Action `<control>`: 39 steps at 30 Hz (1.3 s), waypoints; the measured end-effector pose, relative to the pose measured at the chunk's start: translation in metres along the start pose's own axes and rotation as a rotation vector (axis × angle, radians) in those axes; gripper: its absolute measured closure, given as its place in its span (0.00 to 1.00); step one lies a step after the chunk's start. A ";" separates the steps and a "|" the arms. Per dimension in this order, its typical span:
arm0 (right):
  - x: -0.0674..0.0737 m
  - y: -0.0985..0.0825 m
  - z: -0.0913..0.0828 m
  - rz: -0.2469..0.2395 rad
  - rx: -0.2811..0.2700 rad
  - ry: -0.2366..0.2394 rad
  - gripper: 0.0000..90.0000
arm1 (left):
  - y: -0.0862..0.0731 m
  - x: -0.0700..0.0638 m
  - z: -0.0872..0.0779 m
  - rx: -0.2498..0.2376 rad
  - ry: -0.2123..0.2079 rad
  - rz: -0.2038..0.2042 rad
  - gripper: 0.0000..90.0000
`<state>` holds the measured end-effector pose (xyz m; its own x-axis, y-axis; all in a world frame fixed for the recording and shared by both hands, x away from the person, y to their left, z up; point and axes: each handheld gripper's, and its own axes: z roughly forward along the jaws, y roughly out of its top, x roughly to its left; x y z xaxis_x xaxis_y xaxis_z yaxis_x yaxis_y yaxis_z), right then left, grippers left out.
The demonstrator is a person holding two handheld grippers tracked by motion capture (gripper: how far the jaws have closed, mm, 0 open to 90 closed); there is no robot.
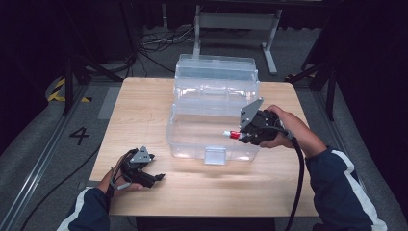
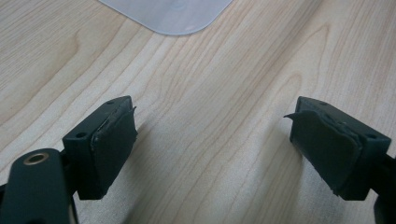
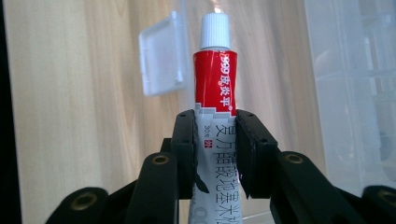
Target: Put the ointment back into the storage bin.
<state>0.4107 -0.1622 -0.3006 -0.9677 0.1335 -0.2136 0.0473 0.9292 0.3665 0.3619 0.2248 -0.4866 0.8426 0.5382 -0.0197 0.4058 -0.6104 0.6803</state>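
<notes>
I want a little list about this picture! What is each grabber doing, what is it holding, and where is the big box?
right gripper: shut on the tube, held above the box's right front part
tube: red and white with a white cap, cap end sticking out past the jaws
left gripper: open, nothing between its jaws, low over the table near the front left
box: clear plastic, lid swung open to the back, in the middle of the table
table: light wood
latch: clear flap on the front of the box
</notes>
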 end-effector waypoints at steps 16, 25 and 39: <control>-0.033 0.011 0.045 0.027 0.095 0.045 0.78 | 0.000 0.000 0.000 -0.002 0.000 -0.001 0.16; -0.041 0.003 0.067 0.036 0.120 0.079 0.78 | 0.000 0.000 0.000 -0.001 -0.001 0.000 0.16; -0.037 -0.007 0.088 0.028 0.179 0.108 0.78 | 0.000 0.000 0.000 0.000 0.001 0.001 0.16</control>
<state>0.4678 -0.1430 -0.3751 -0.9858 0.1317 -0.1038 0.1088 0.9733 0.2022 0.3619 0.2247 -0.4866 0.8426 0.5382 -0.0187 0.4051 -0.6107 0.6804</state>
